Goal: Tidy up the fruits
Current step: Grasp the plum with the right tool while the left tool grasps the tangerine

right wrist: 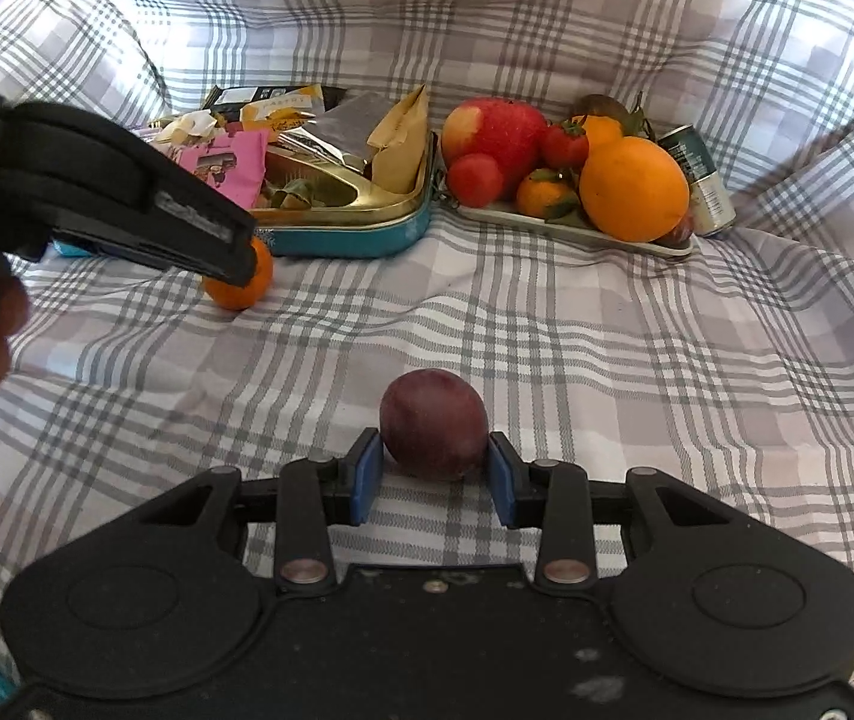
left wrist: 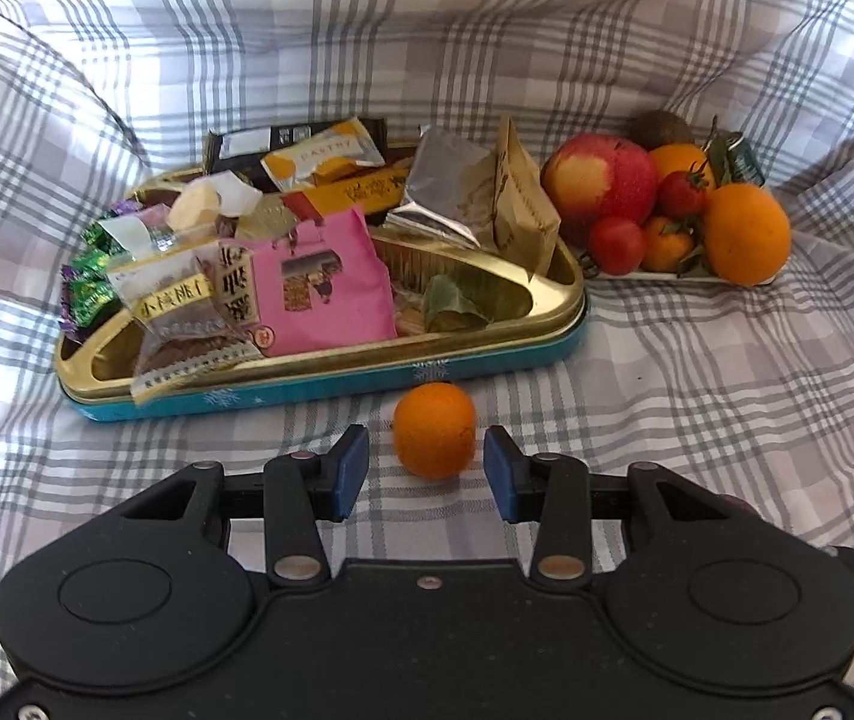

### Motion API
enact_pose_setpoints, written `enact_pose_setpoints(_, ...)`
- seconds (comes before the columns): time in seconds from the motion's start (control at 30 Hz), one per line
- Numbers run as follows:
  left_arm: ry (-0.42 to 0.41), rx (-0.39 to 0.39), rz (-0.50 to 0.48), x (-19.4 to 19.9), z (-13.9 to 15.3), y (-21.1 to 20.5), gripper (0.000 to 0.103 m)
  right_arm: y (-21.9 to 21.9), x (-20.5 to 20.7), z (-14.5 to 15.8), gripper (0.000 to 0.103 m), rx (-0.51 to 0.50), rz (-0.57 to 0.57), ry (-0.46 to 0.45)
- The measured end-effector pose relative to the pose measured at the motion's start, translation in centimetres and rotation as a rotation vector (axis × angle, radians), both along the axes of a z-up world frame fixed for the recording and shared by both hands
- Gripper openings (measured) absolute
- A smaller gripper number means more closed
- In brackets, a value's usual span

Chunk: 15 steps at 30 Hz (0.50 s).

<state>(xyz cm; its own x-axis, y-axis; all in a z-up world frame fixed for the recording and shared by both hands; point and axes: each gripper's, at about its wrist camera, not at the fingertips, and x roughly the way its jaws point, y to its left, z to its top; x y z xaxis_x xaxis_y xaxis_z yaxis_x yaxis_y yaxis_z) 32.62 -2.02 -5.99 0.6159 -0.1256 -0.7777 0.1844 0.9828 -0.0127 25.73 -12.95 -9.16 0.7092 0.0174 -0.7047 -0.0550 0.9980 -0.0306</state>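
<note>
Checked grey-and-white bedsheet [right wrist: 547, 324] covers the whole work surface, soft and rumpled, so round fruit sits in shallow dips and may roll when nudged. Nearest in the right wrist view: right gripper [right wrist: 434, 468] closed on a dark red plum [right wrist: 433, 423], blue pads pressing its two flanks low on the fruit, which appears to rest on the sheet. Plum judged smooth-skinned, fairly firm but bruisable; hold across the widest part, light pressure only, since the waxy skin could slip out upward. Left wrist view: left gripper [left wrist: 426, 471] part-open, its pads standing either side of a small orange [left wrist: 434, 429] with a visible gap on each side, nothing gripped yet. Small orange judged light, with a dimpled rind that gives good friction and a little spring; take it at the equator, pads centred, not near the top. Just beyond it lies a teal tin [left wrist: 331, 387] with a gold inner tray, heaped with snack packets [left wrist: 319, 282]; these are not fruit and probably stay put. Farther right, a white tray [right wrist: 577, 227] carries a red apple [right wrist: 499, 126], a large orange [right wrist: 634, 189], strawberries, a mandarin with leaves and a kiwi at the back; likely the destination. Pile looks crowded, so added fruit could roll off the low rim. A drink can [right wrist: 700, 180] lies beside the tray at the far right.
</note>
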Motion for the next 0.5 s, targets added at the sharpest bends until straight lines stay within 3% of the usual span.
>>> enact_pose_setpoints(0.5, 0.069, 0.013, 0.046, 1.6, -1.8, -0.5, 0.050, 0.2, -0.4, -0.1, 0.038, -0.002, -0.006, -0.022)
